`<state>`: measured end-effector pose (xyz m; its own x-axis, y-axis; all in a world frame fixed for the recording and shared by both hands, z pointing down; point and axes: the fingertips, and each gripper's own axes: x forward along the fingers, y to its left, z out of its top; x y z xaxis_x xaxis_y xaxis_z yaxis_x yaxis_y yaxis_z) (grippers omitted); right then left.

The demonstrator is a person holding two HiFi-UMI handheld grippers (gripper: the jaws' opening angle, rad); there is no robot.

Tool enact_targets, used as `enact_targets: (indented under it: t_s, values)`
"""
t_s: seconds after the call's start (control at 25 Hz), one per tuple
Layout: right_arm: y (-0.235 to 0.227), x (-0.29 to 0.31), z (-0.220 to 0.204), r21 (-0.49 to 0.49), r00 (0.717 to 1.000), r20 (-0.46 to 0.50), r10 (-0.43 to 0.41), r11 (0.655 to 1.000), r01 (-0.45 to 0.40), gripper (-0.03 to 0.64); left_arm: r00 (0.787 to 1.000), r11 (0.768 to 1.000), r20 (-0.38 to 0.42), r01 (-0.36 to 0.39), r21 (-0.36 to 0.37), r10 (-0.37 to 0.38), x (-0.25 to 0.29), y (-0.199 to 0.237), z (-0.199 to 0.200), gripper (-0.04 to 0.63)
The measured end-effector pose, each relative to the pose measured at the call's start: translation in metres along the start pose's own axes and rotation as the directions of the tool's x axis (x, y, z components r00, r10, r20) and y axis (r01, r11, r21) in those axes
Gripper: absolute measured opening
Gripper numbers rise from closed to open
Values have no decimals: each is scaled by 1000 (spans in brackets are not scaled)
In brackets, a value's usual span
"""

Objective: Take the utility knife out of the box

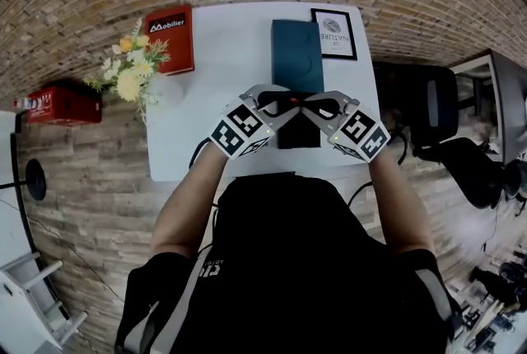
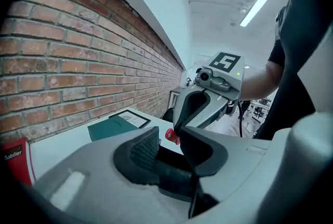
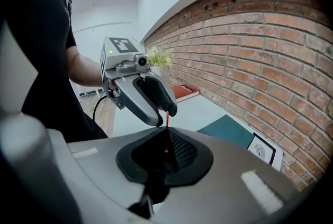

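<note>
Both grippers meet above the open black box at the near middle of the white table. A slim red utility knife hangs between their tips. My right gripper is shut on the utility knife, which shows edge-on as a thin red strip rising from its pads. My left gripper stands open with a gap between its ribbed pads, and the knife's red end shows just beyond them, at the tips of the right gripper. In the right gripper view the left gripper faces me at the knife's far end.
A teal box lid lies behind the box. A framed print sits at the far right corner, a red book and a flower bunch at the far left. A black office chair stands to the table's right.
</note>
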<state>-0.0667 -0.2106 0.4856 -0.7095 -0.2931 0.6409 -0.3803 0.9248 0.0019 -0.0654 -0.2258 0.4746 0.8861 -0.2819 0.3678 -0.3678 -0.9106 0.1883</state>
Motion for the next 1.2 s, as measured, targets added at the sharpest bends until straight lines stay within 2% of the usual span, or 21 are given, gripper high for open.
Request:
enact_targets:
  t_s: [0.16,0.28,0.36,0.6,0.84,1.04,1.2]
  values:
    - [-1,-6,5,-23,1000,25,3,1000,-2,8,1000,999,3,25,31,-25,3,-4,8,58]
    - [-2,-10,9,-26,999,41,-2,1000,3,8,999,999,13,32,40,-32,3,-6,13,49]
    - [-6,-13,11,-14,998,59,-12,1000,13,0,999,998,21,32,54,-33,2,-7,19,17]
    - [-26,-26,21,54,987,135,-92,995,86,2,998,998,61,15,65,-18,-5,-6,37,15]
    - [-45,-41,24,133,962,206,-181,979,155,2,997,997,81,-21,79,15,-19,4,57,15]
    - [-56,-57,31,192,937,258,-235,963,189,2,992,993,109,-79,88,69,-35,13,82,15]
    - [-62,-69,35,227,916,300,-265,953,201,2,981,987,142,-143,68,133,-51,19,100,15]
